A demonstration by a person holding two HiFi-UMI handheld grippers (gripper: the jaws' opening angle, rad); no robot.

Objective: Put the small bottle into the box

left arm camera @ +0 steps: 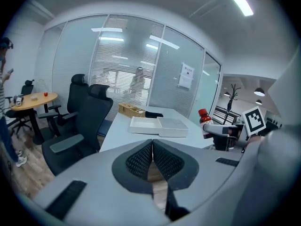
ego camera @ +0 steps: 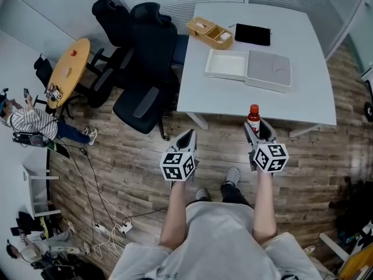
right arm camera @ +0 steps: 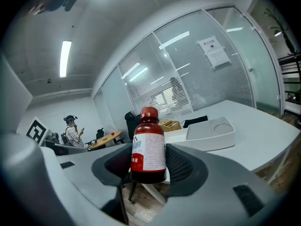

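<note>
My right gripper (ego camera: 257, 127) is shut on a small dark bottle (ego camera: 253, 119) with a red cap and a white label, held upright just off the near edge of the white table (ego camera: 303, 92); the right gripper view shows the bottle (right arm camera: 148, 146) clamped between the two black pads. An open white box (ego camera: 227, 65) lies on the table with its lid (ego camera: 269, 70) flipped to the right, beyond the bottle; it also appears as the box (right arm camera: 209, 132) in the right gripper view and the box (left arm camera: 159, 125) in the left one. My left gripper (ego camera: 185, 139) hangs over the wooden floor left of the table, jaws shut and empty (left arm camera: 152, 155).
A wooden organiser (ego camera: 210, 32) and a black pouch (ego camera: 252, 34) sit at the table's far side. Two black office chairs (ego camera: 143, 63) stand by the table's left edge. A round wooden table (ego camera: 69, 70) and a seated person (ego camera: 32, 124) are far left. Cables (ego camera: 111, 229) lie on the floor.
</note>
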